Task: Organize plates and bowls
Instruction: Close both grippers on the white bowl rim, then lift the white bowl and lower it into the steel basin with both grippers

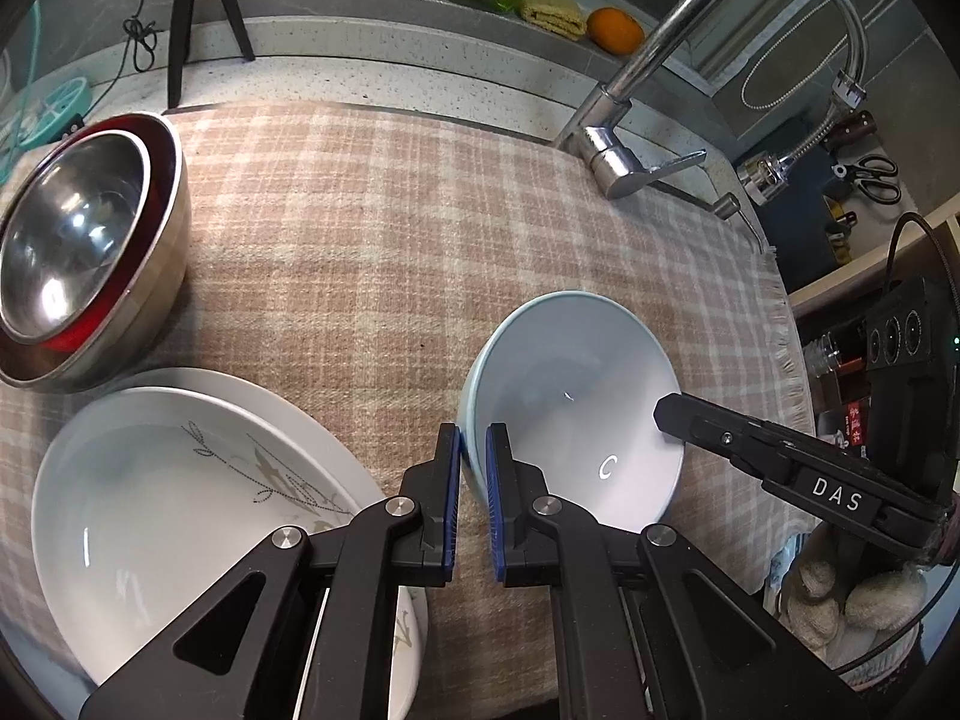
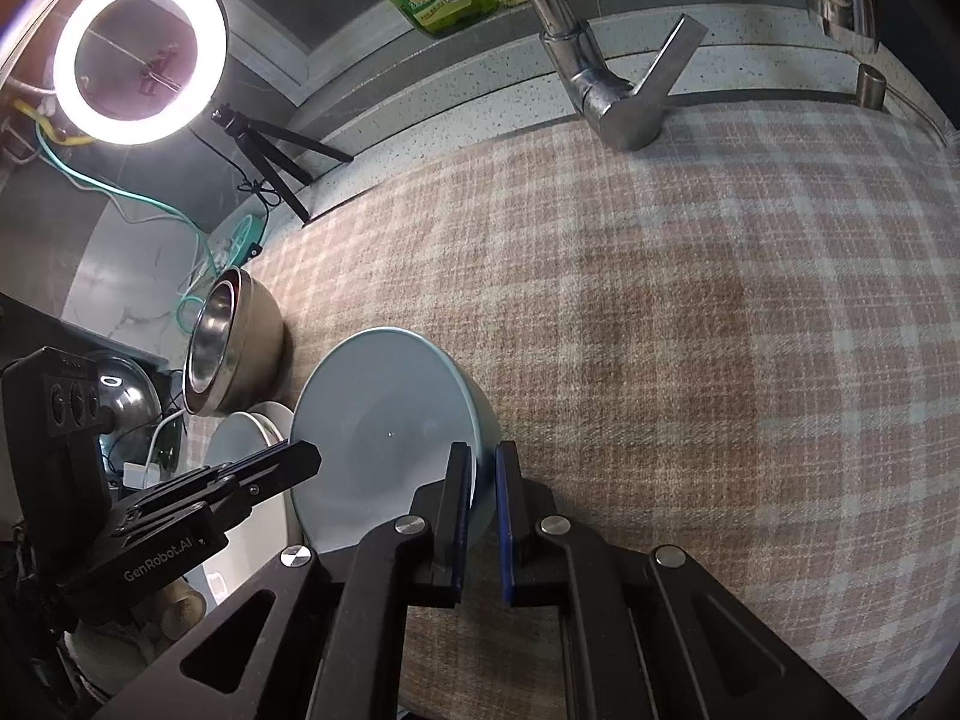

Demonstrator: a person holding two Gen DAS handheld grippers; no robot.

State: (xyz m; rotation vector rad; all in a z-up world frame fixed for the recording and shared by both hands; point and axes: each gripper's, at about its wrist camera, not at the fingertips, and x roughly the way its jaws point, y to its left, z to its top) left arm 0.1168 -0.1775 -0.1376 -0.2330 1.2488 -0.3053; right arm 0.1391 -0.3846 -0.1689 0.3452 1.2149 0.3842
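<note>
- The blue bowl is seen resting on the checked cloth that covers the desk, between the two claws and tipped slightly.
- The left claw is clenched on the bowl's rim at its near-left side, the rim being pinched between the blue pads.
- The right claw is likewise clenched on the rim, at the opposite side of the same bowl; in the left wrist view its tip is seen over the bowl's right edge.
- The bowl is thus held across its width, with neither hand nearer than the other.
- The white plate with a twig pattern lies just left of the bowl, touching or nearly touching the steel bowl, which is nested with a red one.
- The coming move is judged to be a two-handed lift and a carry leftward, toward the plate or the nested bowls; which one cannot be told.
- Both rims would have to be raised evenly, or the bowl could pivot out of one pinch.
</note>
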